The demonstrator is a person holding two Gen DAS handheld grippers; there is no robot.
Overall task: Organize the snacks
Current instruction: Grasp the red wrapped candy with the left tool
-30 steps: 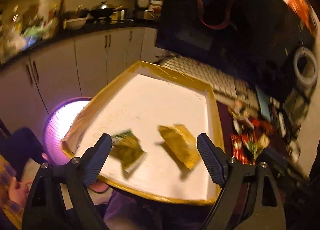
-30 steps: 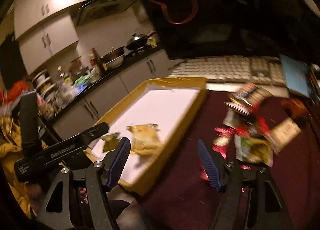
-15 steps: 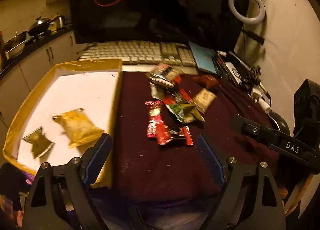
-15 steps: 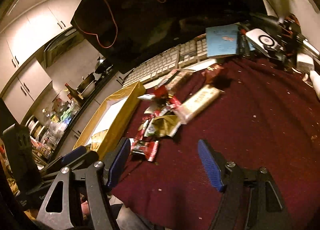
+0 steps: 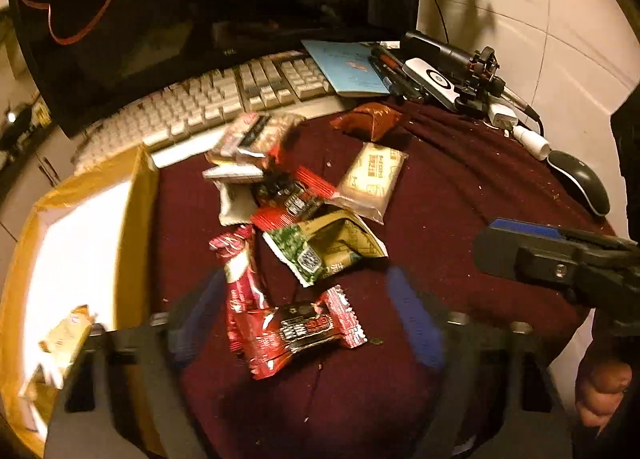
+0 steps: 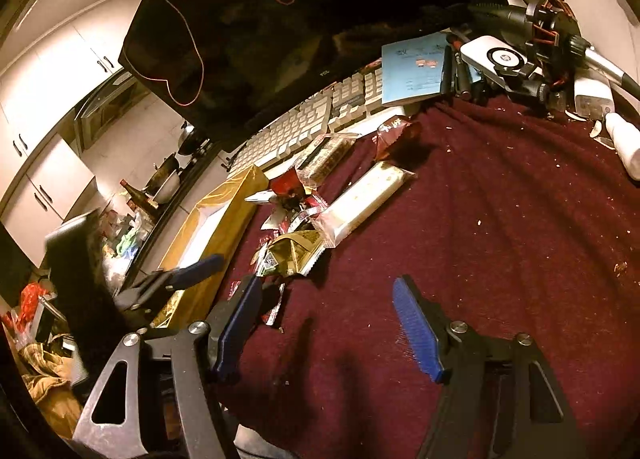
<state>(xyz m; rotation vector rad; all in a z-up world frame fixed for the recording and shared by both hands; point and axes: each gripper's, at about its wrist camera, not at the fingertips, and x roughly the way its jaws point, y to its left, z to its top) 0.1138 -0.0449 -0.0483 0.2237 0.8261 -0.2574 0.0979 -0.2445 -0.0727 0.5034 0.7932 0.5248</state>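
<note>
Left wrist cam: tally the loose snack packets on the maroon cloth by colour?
Red foil packets: 3
Green-and-gold packet: 1
Beige packet: 1
Brown packet: 1
Pale or clear packets: at least 2, overlapping
Total: at least 8

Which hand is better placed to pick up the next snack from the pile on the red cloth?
Left. The left gripper has the red packet between its closing jaws. The right gripper sits over bare red cloth, its jaws open, beside the pile.
</note>
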